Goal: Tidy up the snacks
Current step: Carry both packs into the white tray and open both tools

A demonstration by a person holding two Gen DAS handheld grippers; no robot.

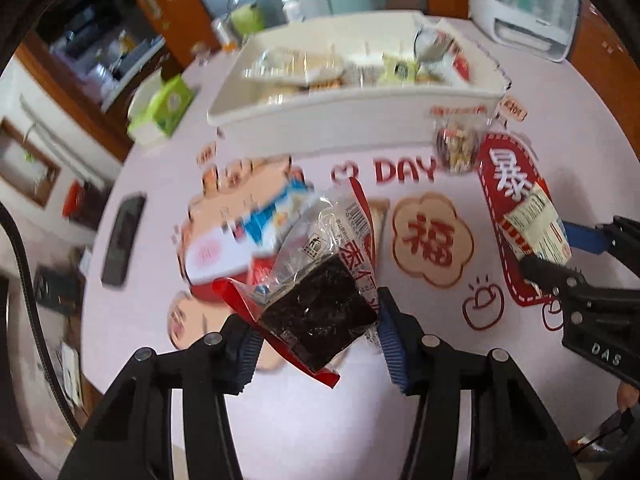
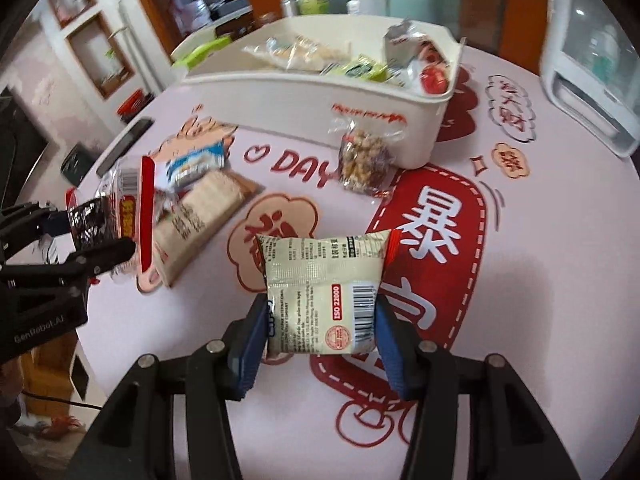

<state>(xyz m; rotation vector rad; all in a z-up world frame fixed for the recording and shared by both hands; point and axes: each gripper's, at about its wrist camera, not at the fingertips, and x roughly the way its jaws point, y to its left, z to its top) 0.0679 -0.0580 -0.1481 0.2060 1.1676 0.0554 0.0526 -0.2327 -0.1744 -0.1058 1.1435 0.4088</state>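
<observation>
The left gripper (image 1: 316,338) has its blue ribbed pads pressed against a clear plastic packet with red edges and a dark square cake inside (image 1: 320,312), the jaws partly closed and holding the packet clear of the table, tilted. The right gripper (image 2: 322,344) is closed to a similar narrow gap on a cream-coloured foil snack pouch with a barcode and a red label (image 2: 324,292), gripped by its lower sides and lifted above the cloth.

Beneath the left gripper, on the pale pink round tablecloth with red printed characters (image 1: 400,420), lie a blue and white wrapped snack (image 2: 196,168) and a long beige paper-wrapped bar (image 2: 200,216), close together. Farther out, a small clear bag of mixed nuts (image 2: 364,160) leans just beside the front wall of the white rectangular plastic bin (image 2: 304,100). The bin stands at the far side of the table and already contains several wrapped snacks, among them pale green packets and a silver pouch. A black remote control (image 1: 122,240) lies near the table's left edge, and a green tissue box (image 1: 168,104) sits left of the bin
</observation>
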